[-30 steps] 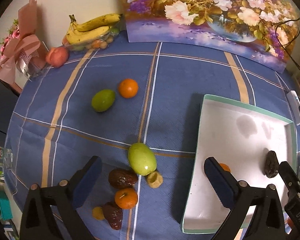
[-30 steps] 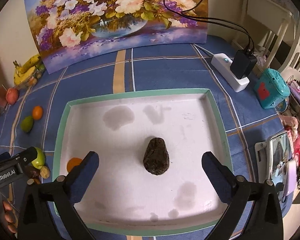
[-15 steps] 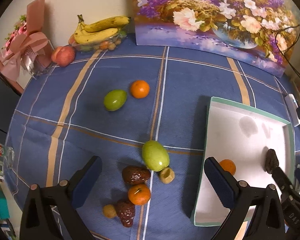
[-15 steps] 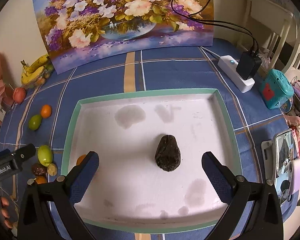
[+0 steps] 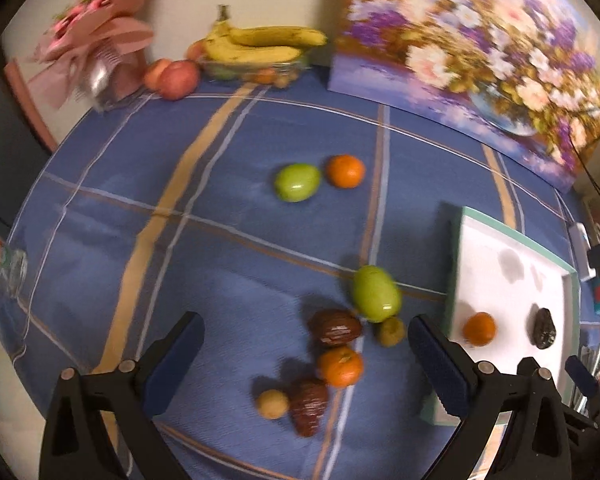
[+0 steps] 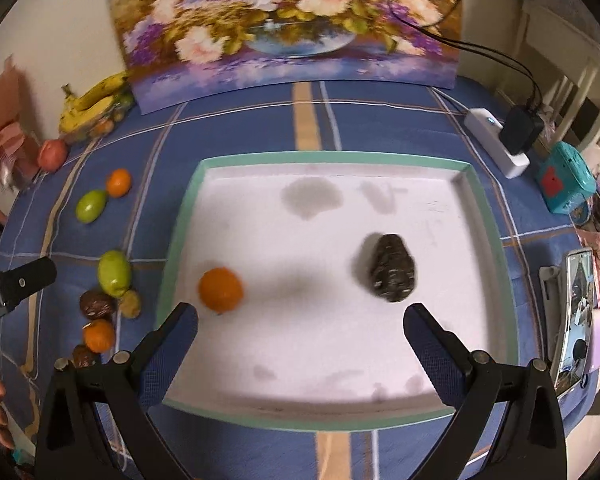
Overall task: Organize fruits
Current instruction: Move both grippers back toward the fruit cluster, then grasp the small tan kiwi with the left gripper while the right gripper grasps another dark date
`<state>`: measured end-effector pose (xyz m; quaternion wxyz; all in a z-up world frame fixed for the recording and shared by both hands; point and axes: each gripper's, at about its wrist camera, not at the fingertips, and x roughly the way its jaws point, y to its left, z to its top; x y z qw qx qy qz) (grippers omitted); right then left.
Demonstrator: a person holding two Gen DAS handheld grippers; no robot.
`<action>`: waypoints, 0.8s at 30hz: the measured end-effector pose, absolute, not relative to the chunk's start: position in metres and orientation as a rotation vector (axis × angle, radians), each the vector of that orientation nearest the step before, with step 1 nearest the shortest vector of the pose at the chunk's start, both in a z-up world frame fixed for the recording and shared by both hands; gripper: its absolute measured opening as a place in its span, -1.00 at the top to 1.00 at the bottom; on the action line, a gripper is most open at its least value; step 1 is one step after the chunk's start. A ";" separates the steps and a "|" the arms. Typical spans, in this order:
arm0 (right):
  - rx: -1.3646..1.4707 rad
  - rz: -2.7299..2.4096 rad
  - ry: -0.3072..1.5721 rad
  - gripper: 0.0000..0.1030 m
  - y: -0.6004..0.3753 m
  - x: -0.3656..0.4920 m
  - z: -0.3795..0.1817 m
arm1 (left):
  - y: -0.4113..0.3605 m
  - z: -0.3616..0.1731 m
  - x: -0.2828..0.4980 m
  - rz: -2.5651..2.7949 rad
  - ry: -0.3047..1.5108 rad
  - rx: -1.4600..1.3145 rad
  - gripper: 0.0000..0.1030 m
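Both grippers are empty, fingers spread wide. The left gripper (image 5: 304, 354) hangs over a cluster of loose fruit on the near part of the table (image 5: 228, 280): a green fruit (image 5: 376, 293), two dark dates (image 5: 334, 327), an orange (image 5: 340, 366) and two small yellowish fruits (image 5: 390, 331). The right gripper (image 6: 300, 340) hangs over the near edge of the tray (image 6: 332, 158), which holds one orange (image 6: 220, 289) at its left and a dark wrinkled fruit (image 6: 393, 267) to the right.

The step in hand looks like picking the next piece from the cluster. The pieces touch one another, so it seems best to choose one on the outside, come straight down with a finger on each side, and close gently, since round fruit rolls.

The left view alone shows the cluster's layout clearly. The right view alone shows the tray's whole floor and its free space. In the left view the tray's near corner is hidden by a finger. Both views are blurred.
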<state>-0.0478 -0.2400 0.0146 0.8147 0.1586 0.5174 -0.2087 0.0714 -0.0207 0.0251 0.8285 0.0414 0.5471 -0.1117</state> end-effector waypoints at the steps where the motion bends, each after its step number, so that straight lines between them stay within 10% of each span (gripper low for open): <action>1: 0.331 -0.436 1.103 -0.99 -0.235 -0.046 0.015 | -0.015 0.024 0.072 -0.227 1.160 0.079 -1.00; 15: 0.271 -0.353 1.127 -0.99 -0.182 -0.029 0.011 | 0.034 -0.014 0.063 -0.193 1.300 -0.016 -0.93; 24: 0.265 -0.354 1.140 -0.99 -0.170 -0.041 0.008 | 0.042 -0.041 0.049 -0.263 1.426 -0.120 -0.11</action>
